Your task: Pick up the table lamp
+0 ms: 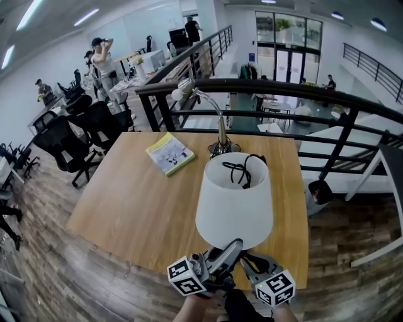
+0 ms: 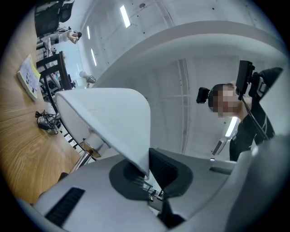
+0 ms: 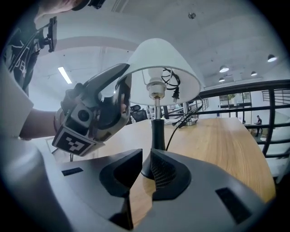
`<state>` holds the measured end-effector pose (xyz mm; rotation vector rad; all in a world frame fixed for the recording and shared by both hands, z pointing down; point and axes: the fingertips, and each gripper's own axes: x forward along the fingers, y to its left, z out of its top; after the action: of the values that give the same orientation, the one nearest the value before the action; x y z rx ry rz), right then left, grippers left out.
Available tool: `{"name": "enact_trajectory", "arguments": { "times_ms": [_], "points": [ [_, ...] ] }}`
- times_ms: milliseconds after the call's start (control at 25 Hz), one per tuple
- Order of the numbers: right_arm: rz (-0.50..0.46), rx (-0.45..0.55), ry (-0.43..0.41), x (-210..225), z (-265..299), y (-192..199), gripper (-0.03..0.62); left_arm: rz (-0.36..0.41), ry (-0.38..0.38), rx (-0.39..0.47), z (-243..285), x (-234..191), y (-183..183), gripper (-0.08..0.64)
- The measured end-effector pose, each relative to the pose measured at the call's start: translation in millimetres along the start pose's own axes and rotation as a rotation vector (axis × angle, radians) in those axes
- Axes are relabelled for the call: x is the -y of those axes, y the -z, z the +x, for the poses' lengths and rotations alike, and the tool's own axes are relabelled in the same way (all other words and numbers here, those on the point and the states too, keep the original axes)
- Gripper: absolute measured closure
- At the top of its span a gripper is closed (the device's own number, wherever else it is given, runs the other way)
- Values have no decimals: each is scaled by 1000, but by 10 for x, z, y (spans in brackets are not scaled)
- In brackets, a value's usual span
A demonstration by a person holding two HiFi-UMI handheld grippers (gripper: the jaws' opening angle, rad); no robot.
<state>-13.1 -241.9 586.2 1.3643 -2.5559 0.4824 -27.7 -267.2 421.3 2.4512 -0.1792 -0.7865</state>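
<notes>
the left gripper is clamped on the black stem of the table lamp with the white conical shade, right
No, not the black stem. The left gripper is clamped on the lower rim of the white conical shade; the left gripper view shows that edge between its shut jaws.

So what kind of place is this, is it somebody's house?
Probably not a house: it looks like a big open office. There are black office chairs, long ceiling lights, and a black railing over a lower floor.

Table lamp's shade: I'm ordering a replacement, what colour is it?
A white conical shade, clearest in the head view.
</notes>
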Motion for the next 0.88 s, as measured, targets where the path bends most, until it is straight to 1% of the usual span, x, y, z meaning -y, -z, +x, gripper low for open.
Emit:
{"name": "enact_trajectory", "arguments": {
  "times_ms": [280, 600, 880],
  "points": [
    [-1, -40, 13, 100, 216, -93, 535, -22, -14, 27, 46, -161, -192, 549],
    [19, -59, 36, 183, 395, -137, 531, -8, -14, 7, 125, -258, -252, 549],
    [38, -51, 33, 228, 596, -255, 480, -15, -33, 30, 127, -375, -364, 549]
  ]
}}
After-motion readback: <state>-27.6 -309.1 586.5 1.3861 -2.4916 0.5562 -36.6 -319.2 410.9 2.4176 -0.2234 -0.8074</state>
